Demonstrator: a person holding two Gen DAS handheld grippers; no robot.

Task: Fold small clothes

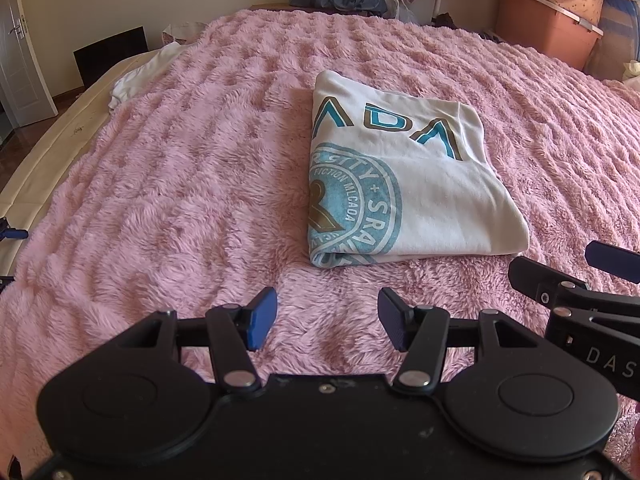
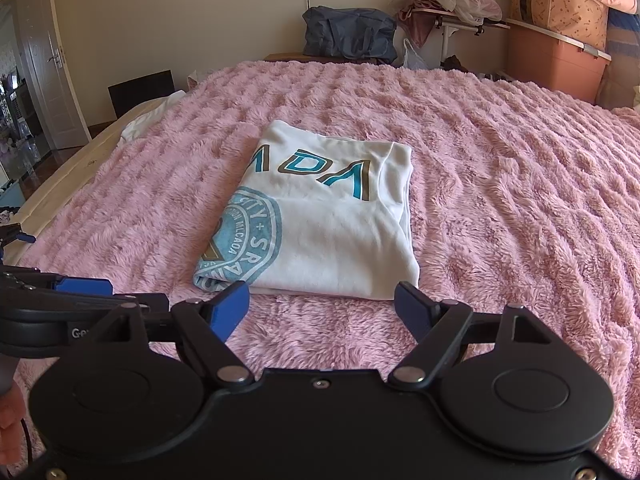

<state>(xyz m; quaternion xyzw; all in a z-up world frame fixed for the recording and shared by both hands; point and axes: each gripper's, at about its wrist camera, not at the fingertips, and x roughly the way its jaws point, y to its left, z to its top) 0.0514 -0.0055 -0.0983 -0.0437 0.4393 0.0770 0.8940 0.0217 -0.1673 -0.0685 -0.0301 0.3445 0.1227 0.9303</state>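
The folded white T-shirt (image 2: 320, 220) lies flat on the pink blanket (image 2: 500, 200). The left gripper (image 1: 327, 319) and right gripper (image 2: 322, 306) stand spread apart, empty, just short of the shirt.

A: What couldn't you read on the folded white shirt (image 1: 404, 176)?

B: The big lettering ran under the fold, so only part of a word showed, and the round teal seal (image 2: 244, 240) wrapped over the left edge, half of it out of sight.

A: And the right gripper (image 2: 322, 310)?

B: In the left wrist view the picture's right edge cut it off. The white cloth (image 1: 140, 76) at the bed's far-left side was too bunched to identify.
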